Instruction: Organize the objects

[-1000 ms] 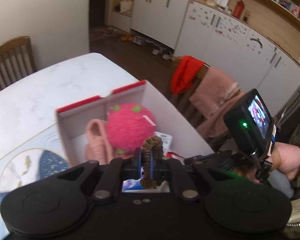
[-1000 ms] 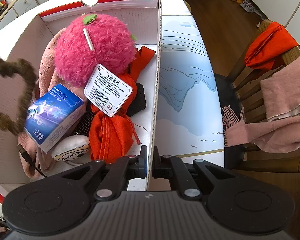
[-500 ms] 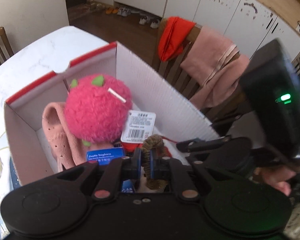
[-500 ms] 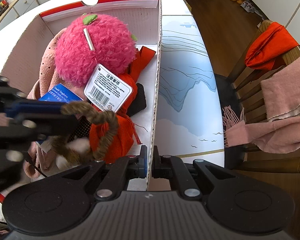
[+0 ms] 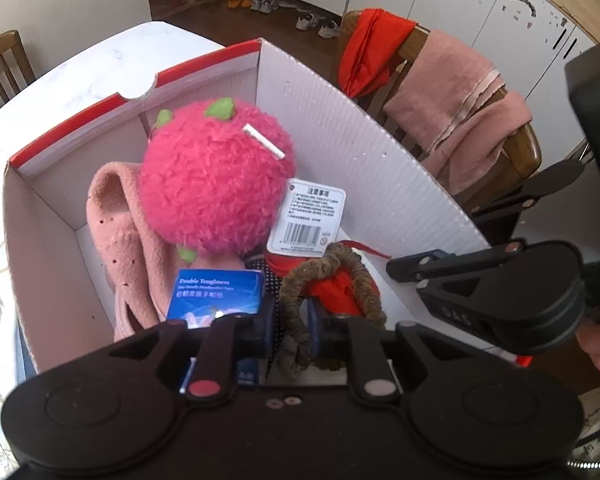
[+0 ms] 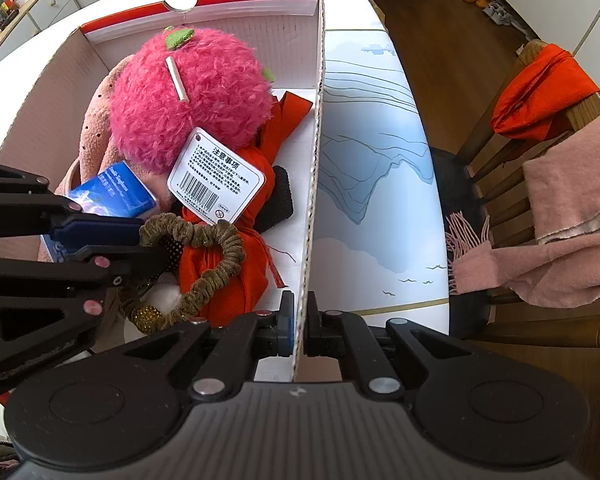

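Observation:
A white cardboard box (image 5: 340, 152) with a red rim holds a fluffy pink plush (image 5: 216, 180) with a barcode tag, a pink clog (image 5: 116, 224), a blue tissue packet (image 5: 216, 296) and an orange-red cloth (image 6: 228, 272). My left gripper (image 5: 292, 320) is low inside the box, its jaws opening. The brown scrunchie (image 5: 340, 264) still runs between them, and its loop lies on the orange-red cloth. In the right wrist view my right gripper (image 6: 298, 328) is shut on the box's near right wall (image 6: 318, 160).
The box stands on a white table (image 6: 380, 160) with a blue landscape print. Right of the table, a wooden chair carries a red cloth (image 6: 540, 92) and a pink fringed cloth (image 6: 572, 200). White cabinets (image 5: 480, 8) line the far wall.
My left gripper has come down into the box with the scrunchie, and its jaws have widened. The scrunchie's loop now rests on the orange-red cloth. The right gripper has kept still on the wall.

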`<state>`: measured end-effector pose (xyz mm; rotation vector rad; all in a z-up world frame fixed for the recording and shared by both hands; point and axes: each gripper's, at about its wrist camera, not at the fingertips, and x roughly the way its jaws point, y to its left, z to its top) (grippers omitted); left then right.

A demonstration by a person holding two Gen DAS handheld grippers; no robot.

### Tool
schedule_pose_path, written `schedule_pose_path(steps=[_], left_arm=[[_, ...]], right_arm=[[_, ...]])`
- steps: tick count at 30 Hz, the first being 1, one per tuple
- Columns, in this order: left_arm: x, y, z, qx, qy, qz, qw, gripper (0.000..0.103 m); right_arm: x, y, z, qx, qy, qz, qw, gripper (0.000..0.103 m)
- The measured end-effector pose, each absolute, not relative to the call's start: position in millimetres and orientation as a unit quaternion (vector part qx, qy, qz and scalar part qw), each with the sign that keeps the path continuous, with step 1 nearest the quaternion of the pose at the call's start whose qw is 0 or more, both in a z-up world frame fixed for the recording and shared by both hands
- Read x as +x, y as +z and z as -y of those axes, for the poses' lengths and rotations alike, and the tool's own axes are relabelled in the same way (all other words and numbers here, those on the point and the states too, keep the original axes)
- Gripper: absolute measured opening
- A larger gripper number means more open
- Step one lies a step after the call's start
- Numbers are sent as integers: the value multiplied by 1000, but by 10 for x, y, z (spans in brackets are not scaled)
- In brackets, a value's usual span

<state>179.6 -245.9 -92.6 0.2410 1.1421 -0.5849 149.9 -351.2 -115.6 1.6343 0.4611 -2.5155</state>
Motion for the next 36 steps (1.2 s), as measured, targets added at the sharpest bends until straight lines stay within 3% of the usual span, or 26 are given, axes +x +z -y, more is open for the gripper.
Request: schedule_pose_path(steps=[10, 15, 21, 26, 33, 36], left_arm=[[1604, -761, 2244, 64, -270, -505, 818, 27], [1491, -626, 2187, 52, -233, -481, 843, 49], [1345, -456, 2028, 24, -188, -456, 870, 60], [1215, -325, 1875, 8, -154, -437, 886, 81], [1101, -206, 1655, 4, -136, -416, 899, 99], [1047, -179, 1566, 4, -130, -413, 902, 101]], right_arm=[[1514, -1160, 3510, 538, -826, -158, 59, 4], [1526, -1162, 3527, 537, -824, -170, 65, 4], [1542, -1158, 3526, 535, -821, -187, 74, 5], [1558, -1160, 3533, 536, -819, -190, 74, 6], [1650, -1089, 3500, 526, -827, -182, 74, 7], [1683, -1031, 3465, 518, -835, -170, 72, 7]])
